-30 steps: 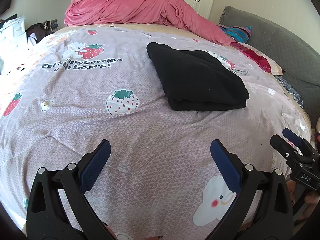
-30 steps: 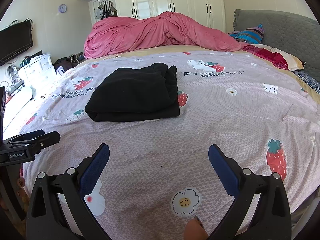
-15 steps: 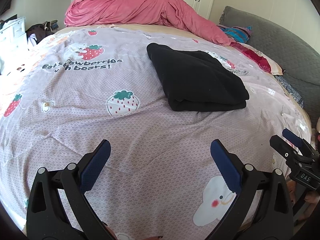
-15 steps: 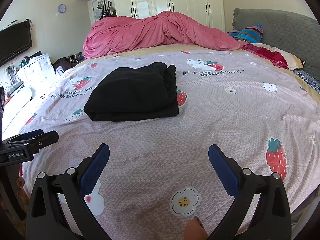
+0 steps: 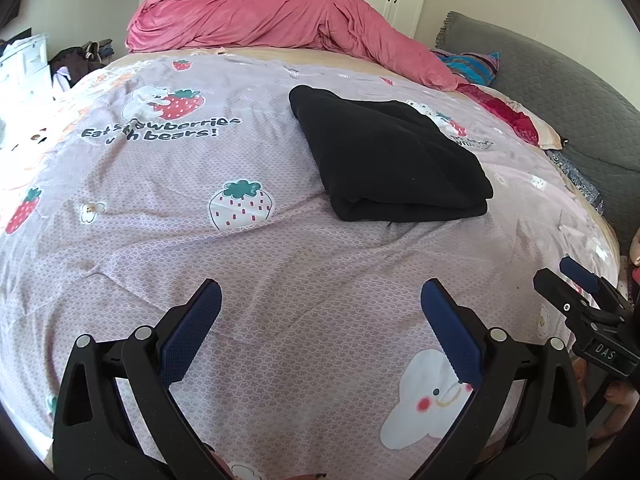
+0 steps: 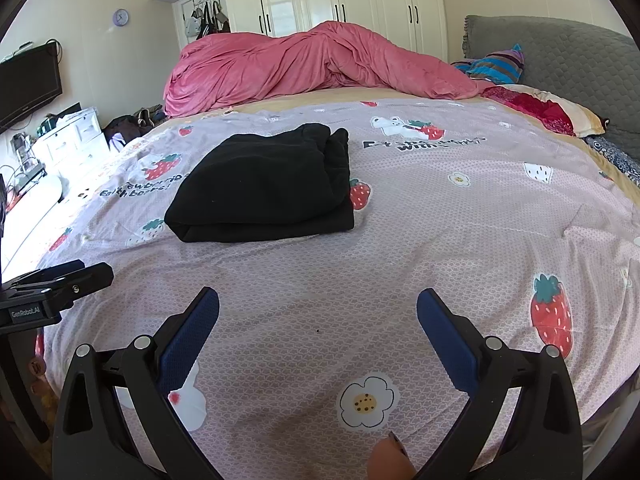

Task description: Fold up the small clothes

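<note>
Nothing has really moved since a second ago, apart from a tiny camera drift in the right wrist view. Both grippers hover low over the near edge of the bedspread [image 5: 168, 216], well apart from the garment. The left gripper [image 5: 320, 332] has its jaws spread wide with nothing between them, and the right gripper [image 6: 318, 330] is the same, released and empty.

The black garment [image 6: 260, 188] sits further up the bed as a tidy folded bundle, short of the pink duvet [image 6: 312, 64] (looks pretty much done to me).

What could go wrong: if either gripper goes back in and pinches just the top layer, lifting it would peel the stack open and undo the fold. A low approach could also snag the loose sheet and drag the bundle crooked.
</note>
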{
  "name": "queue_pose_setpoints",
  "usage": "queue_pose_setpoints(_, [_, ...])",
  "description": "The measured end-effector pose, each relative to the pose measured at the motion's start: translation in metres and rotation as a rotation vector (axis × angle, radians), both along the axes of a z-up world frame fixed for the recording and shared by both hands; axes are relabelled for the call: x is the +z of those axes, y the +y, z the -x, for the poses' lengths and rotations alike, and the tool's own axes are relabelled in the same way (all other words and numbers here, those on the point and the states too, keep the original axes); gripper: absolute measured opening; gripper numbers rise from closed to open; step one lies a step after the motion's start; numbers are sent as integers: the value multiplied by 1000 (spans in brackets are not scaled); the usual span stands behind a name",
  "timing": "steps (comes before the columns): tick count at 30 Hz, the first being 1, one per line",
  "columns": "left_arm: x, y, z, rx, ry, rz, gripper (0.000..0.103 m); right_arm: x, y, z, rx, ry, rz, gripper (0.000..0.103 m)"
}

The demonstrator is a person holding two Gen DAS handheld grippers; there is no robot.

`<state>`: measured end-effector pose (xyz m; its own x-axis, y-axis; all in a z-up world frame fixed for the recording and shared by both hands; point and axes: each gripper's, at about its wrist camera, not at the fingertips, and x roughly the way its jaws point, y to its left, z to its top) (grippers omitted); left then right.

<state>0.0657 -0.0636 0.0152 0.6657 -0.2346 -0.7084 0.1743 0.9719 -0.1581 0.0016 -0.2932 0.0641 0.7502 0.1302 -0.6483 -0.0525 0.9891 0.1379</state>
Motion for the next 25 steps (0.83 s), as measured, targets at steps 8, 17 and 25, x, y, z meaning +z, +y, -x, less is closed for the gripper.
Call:
queue_pose_setpoints(8, [0, 1, 0, 24, 22, 8, 94, -1, -5, 0, -21, 1, -2, 99])
queue_pose_setpoints(17, [10, 36, -2, 97, 28, 2, 94, 24, -49, 17, -176, -45, -62, 99])
queue_pose_setpoints(25, [10, 237, -50, 522, 70, -98, 94, 37, -250, 130, -986, -19, -20, 99])
